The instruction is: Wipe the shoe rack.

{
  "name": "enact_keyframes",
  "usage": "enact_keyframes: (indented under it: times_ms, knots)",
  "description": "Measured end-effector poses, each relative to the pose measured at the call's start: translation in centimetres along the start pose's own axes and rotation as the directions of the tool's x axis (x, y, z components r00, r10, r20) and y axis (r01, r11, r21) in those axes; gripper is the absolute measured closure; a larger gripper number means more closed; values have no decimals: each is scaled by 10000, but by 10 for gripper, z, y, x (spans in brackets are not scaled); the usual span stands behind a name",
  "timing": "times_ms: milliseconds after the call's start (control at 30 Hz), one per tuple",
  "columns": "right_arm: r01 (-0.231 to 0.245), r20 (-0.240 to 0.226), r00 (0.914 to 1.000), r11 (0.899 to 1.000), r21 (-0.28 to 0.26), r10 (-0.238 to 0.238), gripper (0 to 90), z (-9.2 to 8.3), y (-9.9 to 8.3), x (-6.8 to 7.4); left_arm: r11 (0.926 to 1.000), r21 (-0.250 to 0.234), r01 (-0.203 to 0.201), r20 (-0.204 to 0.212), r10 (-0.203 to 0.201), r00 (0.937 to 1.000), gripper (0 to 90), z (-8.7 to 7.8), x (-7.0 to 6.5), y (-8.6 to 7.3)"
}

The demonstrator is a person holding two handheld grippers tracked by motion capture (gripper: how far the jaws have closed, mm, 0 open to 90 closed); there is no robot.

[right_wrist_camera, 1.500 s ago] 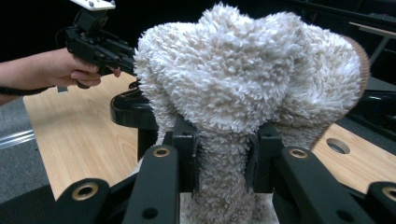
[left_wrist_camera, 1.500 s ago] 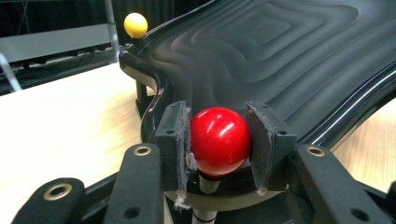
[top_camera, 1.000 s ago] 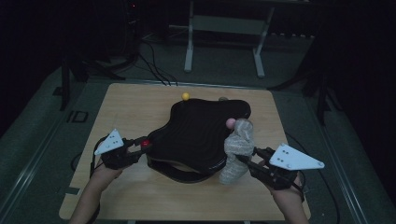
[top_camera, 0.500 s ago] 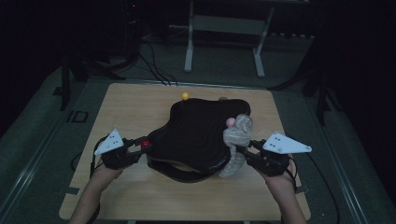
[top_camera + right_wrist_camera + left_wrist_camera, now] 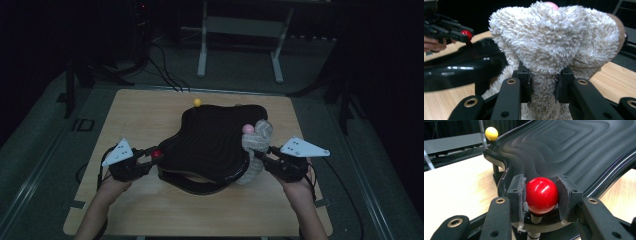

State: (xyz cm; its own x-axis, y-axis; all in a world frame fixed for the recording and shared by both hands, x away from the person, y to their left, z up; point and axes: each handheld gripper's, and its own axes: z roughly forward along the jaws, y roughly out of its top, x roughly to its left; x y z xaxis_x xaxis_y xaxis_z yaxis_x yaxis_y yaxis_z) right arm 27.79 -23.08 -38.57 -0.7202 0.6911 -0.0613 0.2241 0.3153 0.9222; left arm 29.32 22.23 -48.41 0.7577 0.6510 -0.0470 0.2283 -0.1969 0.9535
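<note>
A black, wavy-ribbed board (image 5: 210, 145) stands on short posts on the wooden table (image 5: 145, 117), with ball knobs at its corners. My left gripper (image 5: 541, 195) is shut on the red ball knob (image 5: 541, 195) at the board's left corner (image 5: 158, 153). A yellow knob (image 5: 197, 102) (image 5: 491, 133) sits at the far corner and a pink knob (image 5: 247, 128) at the right. My right gripper (image 5: 543, 86) is shut on a fluffy grey-white sock (image 5: 554, 45), which drapes against the board's right corner beside the pink knob (image 5: 550, 4). In the high view the right gripper (image 5: 265, 157) holds the sock (image 5: 255, 150).
The table's front strip (image 5: 200, 210) lies between the person's forearms. A metal stand (image 5: 240, 30) and cables (image 5: 165, 75) sit on the dark floor beyond the table's far edge.
My right gripper has carried the sock leftwards and a little down, in against the board's right corner by the pink knob. The left gripper has kept still on the red knob.
</note>
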Motion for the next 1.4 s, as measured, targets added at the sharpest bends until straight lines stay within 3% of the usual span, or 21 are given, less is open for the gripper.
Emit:
enact_keyframes:
  times_ms: [100,200,333,400,567,667,833,867,967,1167,1267,1367,1400]
  knots:
    - [505,-226,9984,9969,-599,-519,710,-18,13,16,10000,14,-17,-19,17,10000,598,0,0,0]
    - [930,-171,9954,9939,-592,-942,710,-23,12,27,10000,17,-14,-43,14,10000,598,0,-1,0]
    - [467,-180,9987,9988,-124,-469,711,-17,-1,24,10000,11,-11,-47,11,10000,598,0,-1,0]
    - [553,-183,9983,9985,-6,-553,711,-20,-2,25,10000,16,-12,-55,12,10000,598,0,-1,0]
    - [891,-671,9934,9945,-544,-927,706,-35,5,44,10000,-2,12,-34,-12,10000,598,0,0,0]
    - [1025,-463,9934,9936,-468,-1047,704,-34,-2,53,10000,-4,2,-47,-2,10000,598,0,0,0]
    - [644,-834,9942,9966,-504,-685,705,-40,-7,56,10000,-6,5,-81,-5,10000,598,1,-1,0]
    - [938,-866,9915,9948,-385,-969,703,-41,-8,66,10000,-4,-1,-67,1,10000,598,0,0,0]
    - [1305,-658,9892,9913,-174,-1314,702,-37,-12,73,10000,5,10,-68,-10,10000,598,0,0,0]
    - [985,-573,9930,9923,-749,-1029,700,-48,-1,67,10000,4,21,-16,-21,10000,598,1,0,0]
    - [1019,-699,9919,9930,-602,-1060,699,-37,-7,69,10000,-23,18,33,-18,10000,598,0,1,0]
    - [1012,-482,9934,9933,-557,-1039,700,-37,-9,67,10000,9,11,40,-11,10000,598,0,0,0]
    - [746,-350,9965,9959,-515,-764,700,-35,-12,62,10000,20,16,63,-16,10000,599,1,-2,0]
